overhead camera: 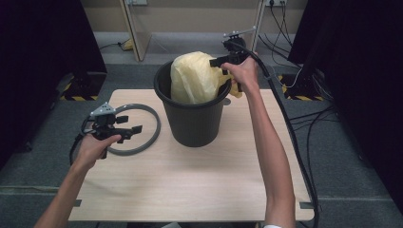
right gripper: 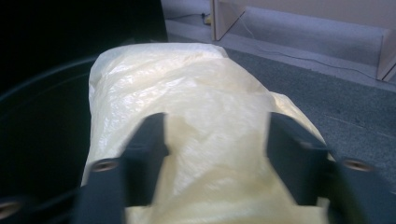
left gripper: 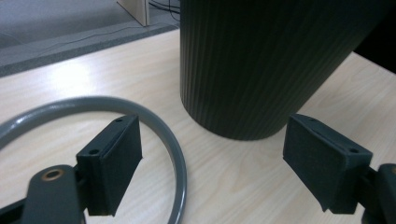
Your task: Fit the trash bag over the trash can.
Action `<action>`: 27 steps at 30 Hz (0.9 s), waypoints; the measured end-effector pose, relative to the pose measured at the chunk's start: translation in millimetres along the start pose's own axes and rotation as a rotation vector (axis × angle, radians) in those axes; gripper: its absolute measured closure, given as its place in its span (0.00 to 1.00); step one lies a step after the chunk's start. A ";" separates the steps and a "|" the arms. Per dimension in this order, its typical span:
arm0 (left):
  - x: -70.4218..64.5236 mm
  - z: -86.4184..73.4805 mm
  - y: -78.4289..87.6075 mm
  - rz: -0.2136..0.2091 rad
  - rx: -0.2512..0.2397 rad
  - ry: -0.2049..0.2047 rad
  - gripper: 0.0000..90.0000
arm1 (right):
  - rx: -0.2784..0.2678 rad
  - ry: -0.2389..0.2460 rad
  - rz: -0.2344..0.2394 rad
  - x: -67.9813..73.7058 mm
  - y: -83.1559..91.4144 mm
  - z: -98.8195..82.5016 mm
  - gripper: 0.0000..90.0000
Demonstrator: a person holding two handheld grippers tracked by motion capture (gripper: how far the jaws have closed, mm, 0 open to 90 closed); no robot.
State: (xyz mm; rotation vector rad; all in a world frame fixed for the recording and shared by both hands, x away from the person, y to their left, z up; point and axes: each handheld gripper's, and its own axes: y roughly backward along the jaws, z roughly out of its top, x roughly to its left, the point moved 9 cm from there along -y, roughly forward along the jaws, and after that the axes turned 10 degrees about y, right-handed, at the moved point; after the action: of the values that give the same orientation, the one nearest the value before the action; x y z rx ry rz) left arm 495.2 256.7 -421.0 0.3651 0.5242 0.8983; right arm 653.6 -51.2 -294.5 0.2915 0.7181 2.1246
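Your left gripper [overhead camera: 127, 124] is hovering wide open over the grey ring [overhead camera: 151, 124], apparently readying it; your right gripper [overhead camera: 223, 60] is reaching, jaws spread, around the yellow bag [overhead camera: 192, 78] in the bin [overhead camera: 192, 121].

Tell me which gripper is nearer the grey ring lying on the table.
Left. The left gripper hovers over the flat grey plastic ring, fingers open; the right gripper is beyond the black bucket, at the yellow bag.

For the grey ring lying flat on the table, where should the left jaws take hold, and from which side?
Probably the near arc of the grey ring, from above with the left gripper. The ring is thin and lies flat, so one jaw goes inside it and one outside. That arc also lies clear of the black bucket.
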 end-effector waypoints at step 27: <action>-38.4 149.8 -26.3 -0.015 -0.047 -0.054 0.24 | 0.042 0.294 0.280 114.4 -3.1 -11.3 0.93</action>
State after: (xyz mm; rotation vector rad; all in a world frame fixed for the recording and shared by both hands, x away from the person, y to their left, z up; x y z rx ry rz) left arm 578.2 197.9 -301.5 0.3416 0.4554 0.8826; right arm 580.9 36.4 -310.7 0.1059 0.9378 2.4518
